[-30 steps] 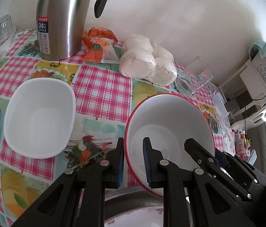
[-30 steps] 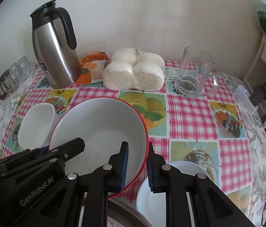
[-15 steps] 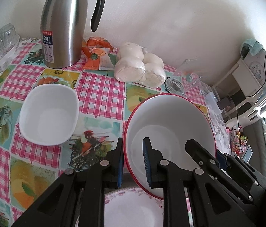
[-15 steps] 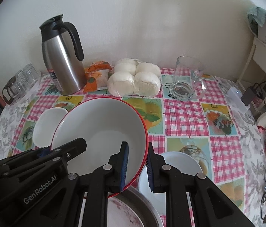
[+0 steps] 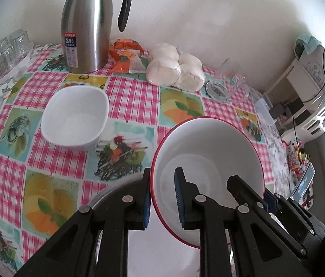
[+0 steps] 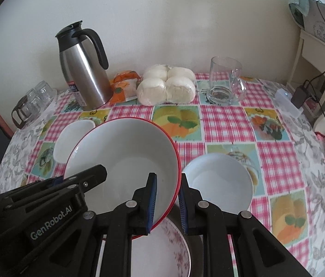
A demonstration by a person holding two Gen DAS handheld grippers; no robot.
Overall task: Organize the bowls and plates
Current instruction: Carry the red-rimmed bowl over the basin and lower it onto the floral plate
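Note:
A large white bowl with a red rim (image 5: 211, 154) (image 6: 125, 159) is held in the air by both grippers. My left gripper (image 5: 162, 196) is shut on its left rim. My right gripper (image 6: 167, 198) is shut on its right rim. Under the bowl lies a floral plate (image 6: 160, 251) in a metal dish (image 5: 107, 196). A white squarish bowl (image 5: 74, 117) (image 6: 72, 138) sits on the table to the left. A white round bowl (image 6: 220, 182) sits to the right.
At the back stand a steel thermos jug (image 5: 88, 25) (image 6: 84, 69), an orange snack packet (image 5: 125, 56), a bag of white buns (image 6: 167, 85) and a glass mug (image 6: 224, 80). Small glasses (image 5: 3, 50) stand far left. A shelf unit (image 5: 310, 73) is right.
Both grippers have lifted the red-rimmed bowl up and back. The table looks farther away, and the floral plate and the round white bowl have come into view under it.

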